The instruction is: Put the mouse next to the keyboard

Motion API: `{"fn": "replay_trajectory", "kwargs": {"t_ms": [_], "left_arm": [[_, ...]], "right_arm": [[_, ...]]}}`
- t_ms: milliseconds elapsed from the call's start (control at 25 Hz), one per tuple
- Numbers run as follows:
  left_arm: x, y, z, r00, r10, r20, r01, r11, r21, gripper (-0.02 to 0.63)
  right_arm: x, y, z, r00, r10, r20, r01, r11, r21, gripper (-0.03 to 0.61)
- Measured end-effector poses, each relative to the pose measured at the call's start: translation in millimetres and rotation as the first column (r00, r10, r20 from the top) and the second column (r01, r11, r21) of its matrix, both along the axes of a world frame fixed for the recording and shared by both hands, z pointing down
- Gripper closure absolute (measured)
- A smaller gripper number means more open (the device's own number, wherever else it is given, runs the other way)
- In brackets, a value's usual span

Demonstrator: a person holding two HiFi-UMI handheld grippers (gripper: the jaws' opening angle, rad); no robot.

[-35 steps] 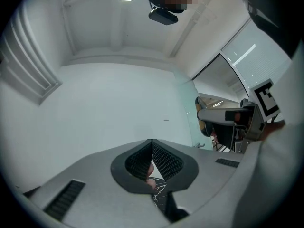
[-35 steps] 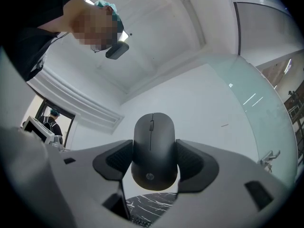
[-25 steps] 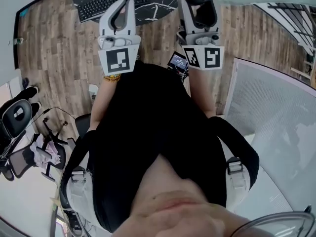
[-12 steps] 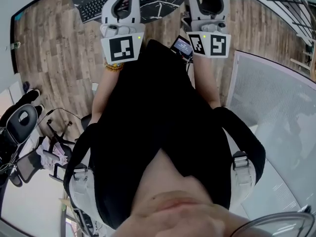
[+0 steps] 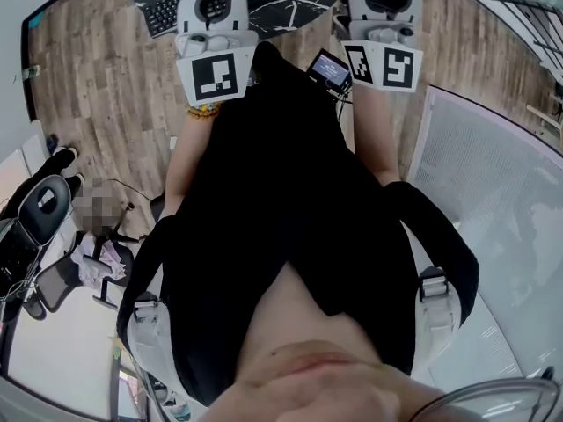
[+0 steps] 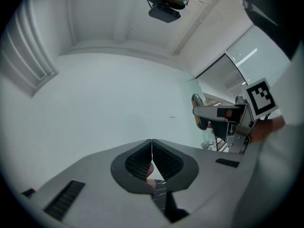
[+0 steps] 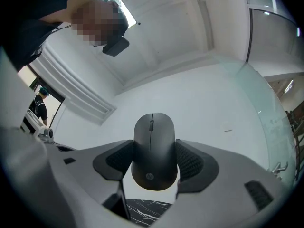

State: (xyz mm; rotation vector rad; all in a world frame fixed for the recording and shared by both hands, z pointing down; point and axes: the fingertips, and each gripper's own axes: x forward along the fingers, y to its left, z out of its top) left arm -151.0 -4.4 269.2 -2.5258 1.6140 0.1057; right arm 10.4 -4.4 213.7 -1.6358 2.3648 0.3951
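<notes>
Over a wood floor (image 5: 97,86), with the marbled table (image 5: 299,7) and keyboard (image 5: 164,12) at eleven o'clock, the right gripper (image 7: 154,161) clamps the mouse (image 7: 153,146) by its sides while the left gripper (image 6: 151,159) has its jaws pressed together, empty; swinging down fast could let the smooth shell slip free.

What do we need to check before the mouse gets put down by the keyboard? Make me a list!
1. Mouse gripped: ok, right gripper is shut on its sides.
2. Left gripper empty: ok, jaws together.
3. Keyboard in sight: ok, partly behind the left gripper.
4. Bare table beside it: ok, dark marble shows.
5. Mouse down near the table: not ok, it is held up facing the wall.
</notes>
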Motion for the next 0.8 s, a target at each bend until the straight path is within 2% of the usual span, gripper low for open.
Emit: {"fn": "replay_trajectory", "kwargs": {"t_ms": [520, 800], "left_arm": [[20, -71, -9, 0.998, -0.03, 0.051, 0.029, 0.999, 0.033, 0.598], [24, -104, -10, 0.996, -0.056, 0.071, 0.055, 0.998, 0.012, 0.598]], "right_arm": [[28, -79, -4, 0.999, -0.017, 0.038, 0.016, 1.0, 0.025, 0.285], [36, -120, -6, 0.998, -0.033, 0.049, 0.032, 0.999, 0.015, 0.287]]}}
